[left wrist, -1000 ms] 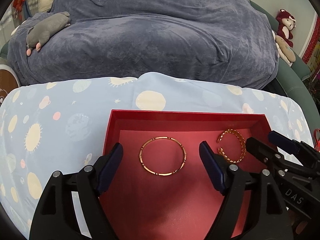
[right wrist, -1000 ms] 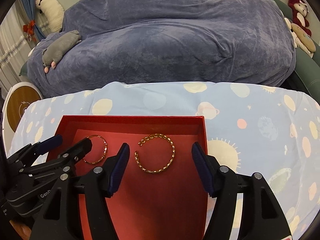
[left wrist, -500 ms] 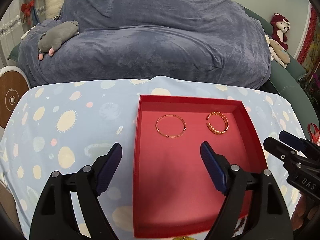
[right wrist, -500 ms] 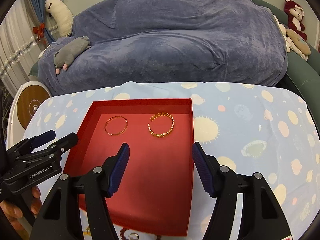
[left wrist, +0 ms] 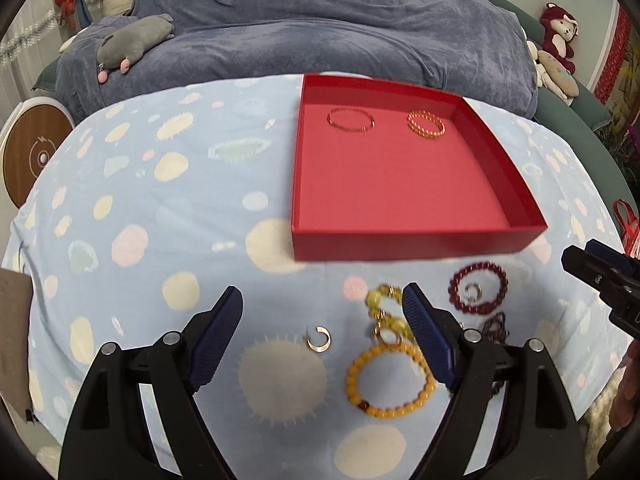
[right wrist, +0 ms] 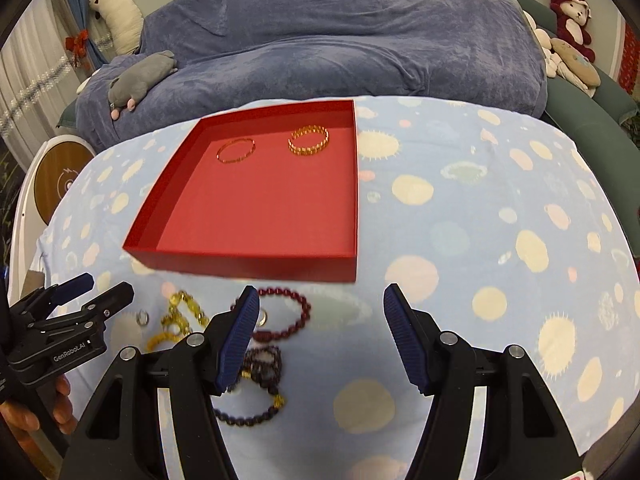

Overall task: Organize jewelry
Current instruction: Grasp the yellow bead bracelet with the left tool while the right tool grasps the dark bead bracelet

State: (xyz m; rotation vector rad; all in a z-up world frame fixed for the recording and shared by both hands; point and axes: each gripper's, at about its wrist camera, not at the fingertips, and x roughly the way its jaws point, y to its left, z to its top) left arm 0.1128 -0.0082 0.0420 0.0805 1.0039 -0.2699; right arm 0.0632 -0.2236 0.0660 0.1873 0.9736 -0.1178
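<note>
A red tray (left wrist: 416, 246) (right wrist: 248, 266) sits on the blue patterned cloth and holds a thin gold bangle (left wrist: 351, 120) (right wrist: 236, 150) and a gold chain bangle (left wrist: 426, 124) (right wrist: 309, 141) at its far end. In front of the tray lie a yellow bead bracelet (left wrist: 390, 378), a dark red bead bracelet (left wrist: 478, 288) (right wrist: 284, 314), a small silver ring (left wrist: 319, 338) (right wrist: 143, 317), a yellow chain piece (left wrist: 386, 308) and dark purple beads (right wrist: 256, 396). My left gripper (left wrist: 322, 340) is open above the ring. My right gripper (right wrist: 320, 336) is open beside the red beads.
A large blue-grey beanbag (left wrist: 320, 28) lies behind the table with a grey plush toy (left wrist: 132, 42) on it. Red and cream plush toys (left wrist: 558, 44) sit at the right. A round wooden disc (left wrist: 34, 156) stands at the left.
Both grippers have pulled back from over the tray toward the table's near edge. The loose jewelry in front of the tray has come into view. Both stay open and empty.
</note>
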